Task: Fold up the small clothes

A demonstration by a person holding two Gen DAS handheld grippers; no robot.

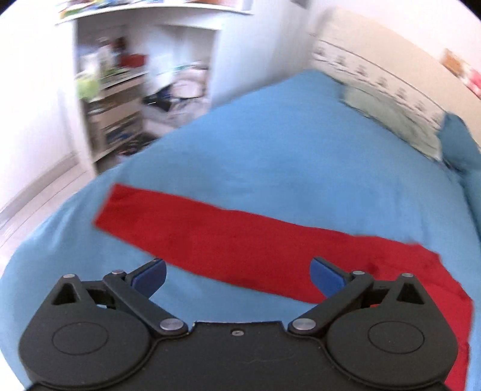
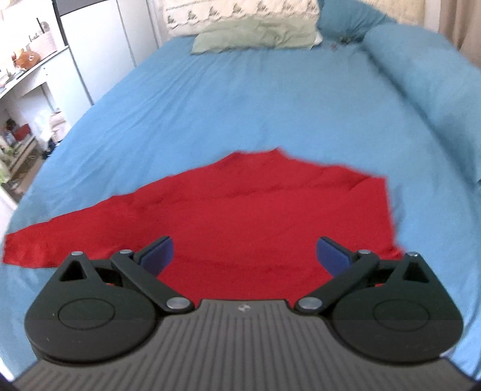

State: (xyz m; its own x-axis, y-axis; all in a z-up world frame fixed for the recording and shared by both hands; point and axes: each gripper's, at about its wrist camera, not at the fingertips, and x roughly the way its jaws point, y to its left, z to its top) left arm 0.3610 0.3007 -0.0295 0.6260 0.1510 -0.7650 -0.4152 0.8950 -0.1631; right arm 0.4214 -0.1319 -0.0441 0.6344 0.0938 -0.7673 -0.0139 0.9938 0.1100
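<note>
A red garment [image 2: 255,210] lies spread flat on the blue bedsheet [image 2: 240,99]; in the right wrist view its body fills the middle of the frame, and one long sleeve [image 2: 54,240] runs out toward 9 o'clock, ending near the left edge of the bed. The right gripper [image 2: 244,255] hangs above the garment's near part with its jaws spread wide and nothing between the blue pads [image 2: 157,255]; whether it touches the cloth cannot be told.

In the left wrist view the same sleeve [image 1: 186,222] crosses the frame as a red band from 9 o'clock down toward 4 o'clock, where it widens into the body. The left gripper [image 1: 237,276] is also wide open and empty – its left pad [image 1: 150,278] shows over bare sheet, its right pad [image 1: 326,278] over red cloth.

At 12 o'clock in the right wrist view a pale green pillow [image 2: 255,37] rests at the head of the bed, a patterned white one [image 2: 240,12] behind it; a blue pillow [image 2: 421,75] lies toward 2 o'clock. White shelves [image 1: 120,99] stand beside the bed at 10 o'clock in the left wrist view – blurred.
</note>
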